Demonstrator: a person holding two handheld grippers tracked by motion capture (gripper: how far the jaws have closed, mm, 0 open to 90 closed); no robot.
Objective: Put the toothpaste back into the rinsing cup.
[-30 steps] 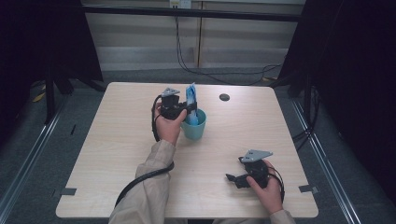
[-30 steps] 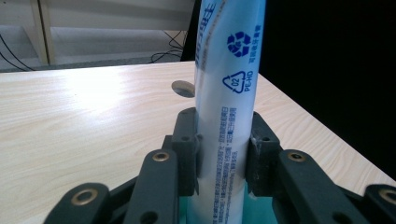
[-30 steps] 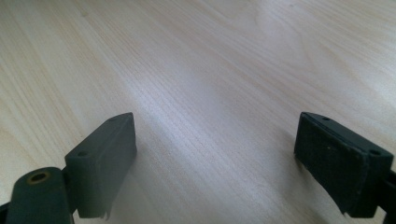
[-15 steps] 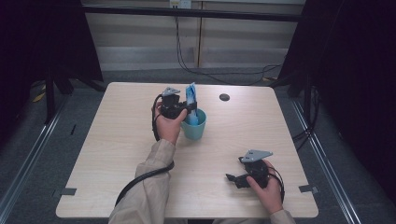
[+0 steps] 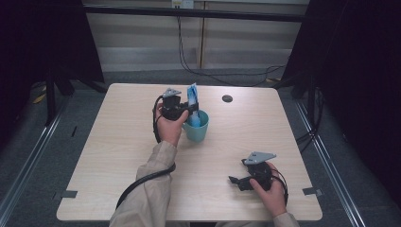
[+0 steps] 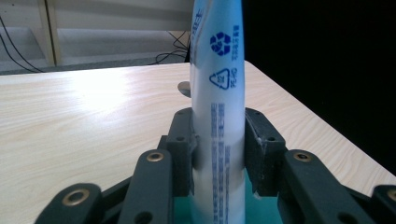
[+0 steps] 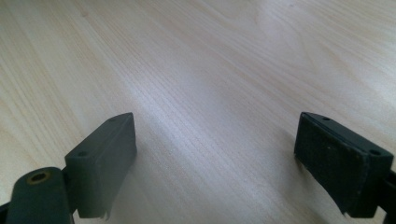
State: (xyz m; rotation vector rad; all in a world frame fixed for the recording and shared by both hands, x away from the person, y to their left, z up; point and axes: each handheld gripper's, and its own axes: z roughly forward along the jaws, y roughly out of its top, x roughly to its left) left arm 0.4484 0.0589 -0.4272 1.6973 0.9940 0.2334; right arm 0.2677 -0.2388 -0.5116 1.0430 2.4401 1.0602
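A teal cup (image 5: pixel 197 127) stands on the wooden table (image 5: pixel 118 156) near its middle. A blue and white tube-like packet (image 5: pixel 192 101) stands upright in the cup, with recycling marks on it (image 6: pixel 219 70). My left gripper (image 5: pixel 185 109) is shut on the packet just above the cup's rim (image 6: pixel 182 214); both pads press its sides. My right gripper (image 5: pixel 235 181) lies low over the table near the front right, jaws wide apart with bare wood between them (image 7: pixel 215 154).
A small dark round disc (image 5: pixel 227 98) lies on the table behind the cup and to its right. Black cables trail from both grippers. The table's right edge (image 6: pixel 327 121) drops to a dark floor. Metal rails run along both sides.
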